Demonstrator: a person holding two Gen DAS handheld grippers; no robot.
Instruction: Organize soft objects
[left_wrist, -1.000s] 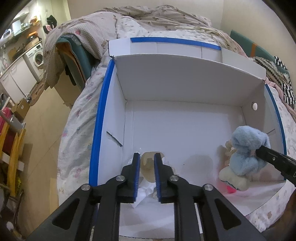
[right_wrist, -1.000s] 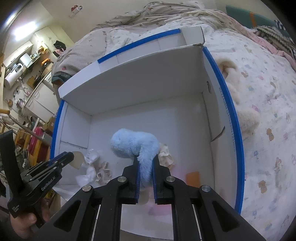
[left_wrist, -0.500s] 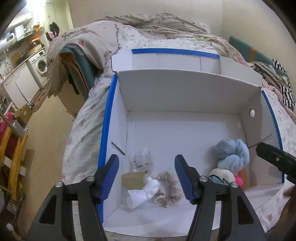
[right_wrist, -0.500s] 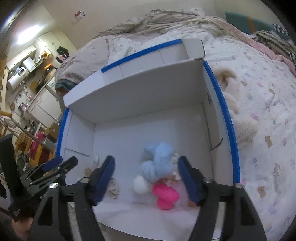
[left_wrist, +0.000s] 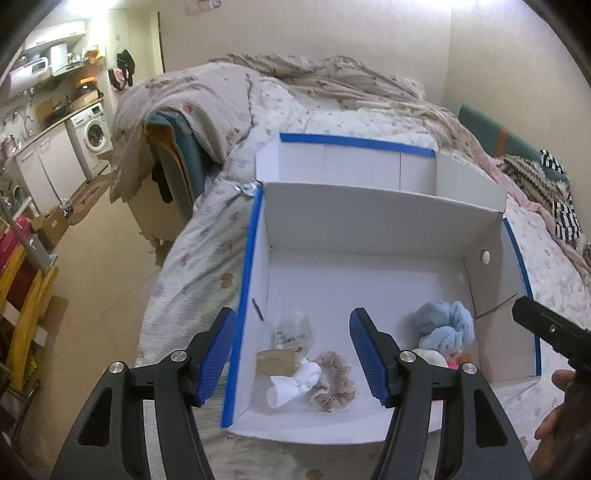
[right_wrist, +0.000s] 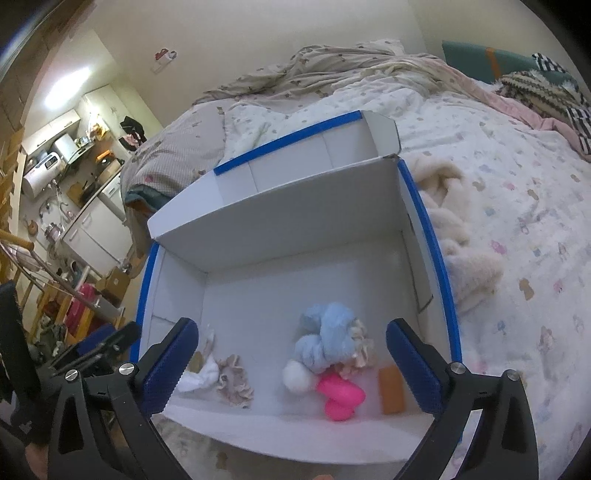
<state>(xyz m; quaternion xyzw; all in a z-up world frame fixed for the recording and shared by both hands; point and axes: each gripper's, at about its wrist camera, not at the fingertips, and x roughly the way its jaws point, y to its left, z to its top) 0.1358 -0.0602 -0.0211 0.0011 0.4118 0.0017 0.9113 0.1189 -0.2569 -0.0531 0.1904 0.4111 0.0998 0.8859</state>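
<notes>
A white box with blue-taped edges (left_wrist: 354, 225) (right_wrist: 280, 229) sits open on the bed. Inside lie a light blue plush (left_wrist: 445, 326) (right_wrist: 327, 341), a pink toy (right_wrist: 340, 397), a white ball (right_wrist: 297, 376), an orange block (right_wrist: 392, 387), a beige scrunchie (left_wrist: 334, 382) (right_wrist: 234, 382), a white cloth (left_wrist: 293, 380) and a small plastic bag (left_wrist: 291, 330). My left gripper (left_wrist: 293, 356) is open and empty above the box's near left corner. My right gripper (right_wrist: 293, 367) is open and empty above the near edge.
A cream fluffy plush (right_wrist: 454, 236) lies on the bedspread right of the box. Rumpled quilts (left_wrist: 295, 85) fill the far bed. The bed's left edge drops to the floor, with a washing machine (left_wrist: 94, 133) and cabinets beyond.
Both grippers opened and pulled back up from the box. The right one let go of the blue plush; the left one released the small items at the left. All now lie on the box floor.
</notes>
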